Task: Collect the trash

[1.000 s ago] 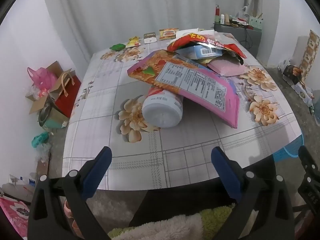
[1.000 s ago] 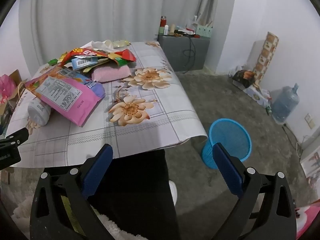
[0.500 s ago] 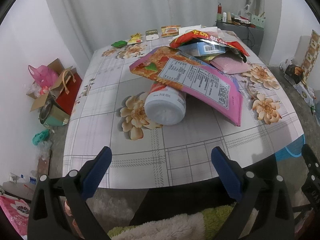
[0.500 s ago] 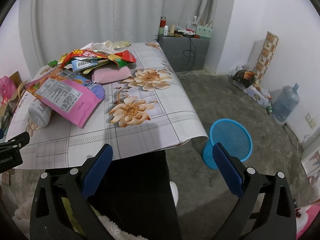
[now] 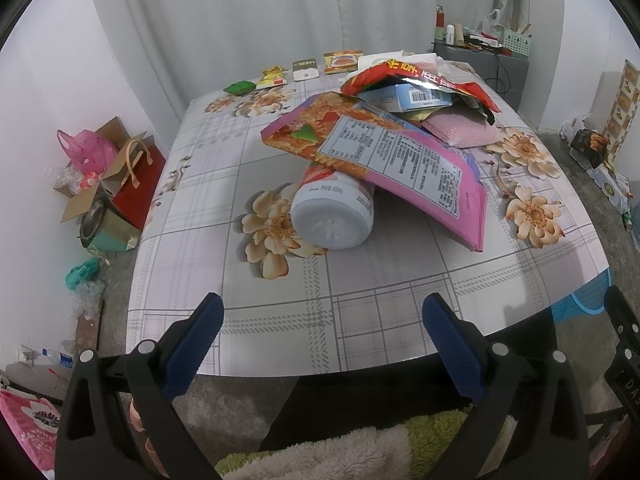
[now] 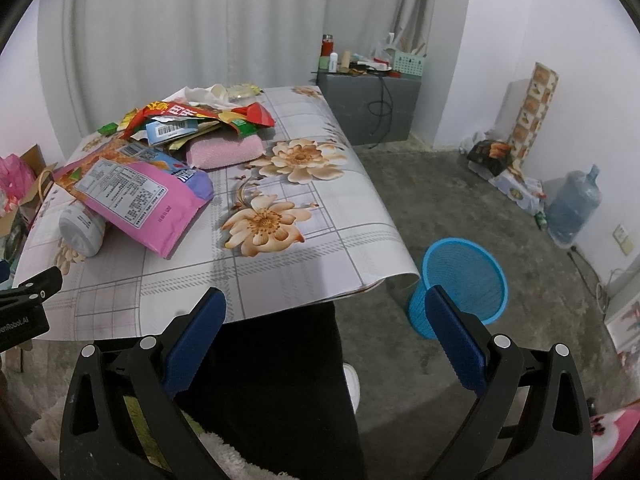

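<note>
Left wrist view: both tongs spread, trash pile ahead on table

Left wrist view shows my left gripper (image 5: 322, 322) with its blue fingers spread wide and nothing between them, held over the near edge of the table (image 5: 360, 320). Landmark: the white bottle (image 5: 334, 210) lying on its side on the table, base toward me. A large pink snack bag (image 5: 404, 160) rests on top of the bottle and extends to its right. Behind the bottle, farther from me, lies a heap of wrappers: a red wrapper (image 5: 416, 76) over a blue carton, with a pink pouch (image 5: 460, 130) beside it. Small packets sit well beyond the bottle at the far edge.

My right gripper (image 6: 324, 316) is likewise spread and holds nothing. In its view, a blue mesh bin (image 6: 460, 280) stands on the floor, well to the right of the bottle (image 6: 82, 230), past the table's corner.
</note>
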